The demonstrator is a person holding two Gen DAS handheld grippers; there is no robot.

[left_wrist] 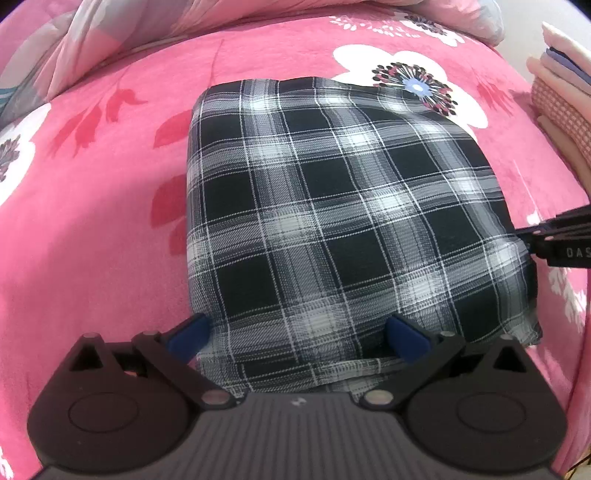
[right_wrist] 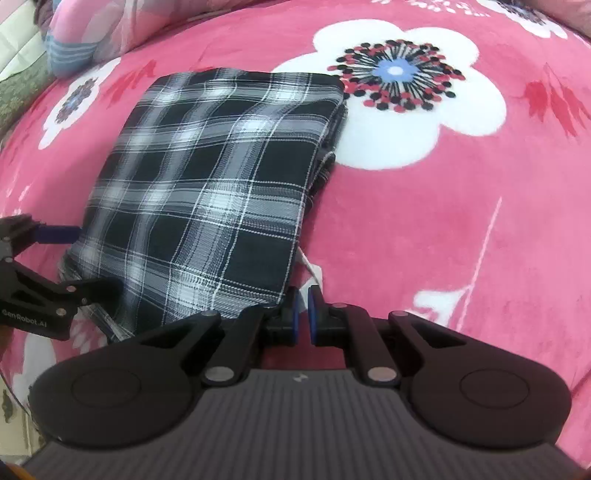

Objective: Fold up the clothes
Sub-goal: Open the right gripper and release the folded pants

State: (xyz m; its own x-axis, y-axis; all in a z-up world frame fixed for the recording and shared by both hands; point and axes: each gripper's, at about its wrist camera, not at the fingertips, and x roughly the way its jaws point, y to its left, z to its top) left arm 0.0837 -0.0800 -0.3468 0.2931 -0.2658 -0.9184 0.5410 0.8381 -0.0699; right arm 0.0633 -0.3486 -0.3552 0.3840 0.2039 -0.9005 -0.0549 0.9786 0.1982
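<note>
A black-and-white plaid garment [left_wrist: 332, 192] lies folded into a rough square on the pink floral blanket [left_wrist: 92, 221]. My left gripper [left_wrist: 297, 334] is open, its blue pads [left_wrist: 188, 332] wide apart over the garment's near edge and pressing on nothing. In the right wrist view the same garment [right_wrist: 207, 192] fills the left half, with the left gripper [right_wrist: 79, 260] at its left corner. My right gripper [right_wrist: 303, 310] is shut at the garment's near right corner. A small white label [right_wrist: 310, 271] sticks out just ahead of its tips; I cannot tell if it is pinched. From the left wrist the right gripper [left_wrist: 532, 236] touches the garment's right edge.
A stack of folded pale and checked clothes [left_wrist: 561, 96] sits at the blanket's right edge. A pink and grey quilt or pillow [left_wrist: 74, 48] lies along the far side, also at the top left from the right wrist as a quilt [right_wrist: 92, 33]. Open blanket [right_wrist: 443, 221] spreads right of the garment.
</note>
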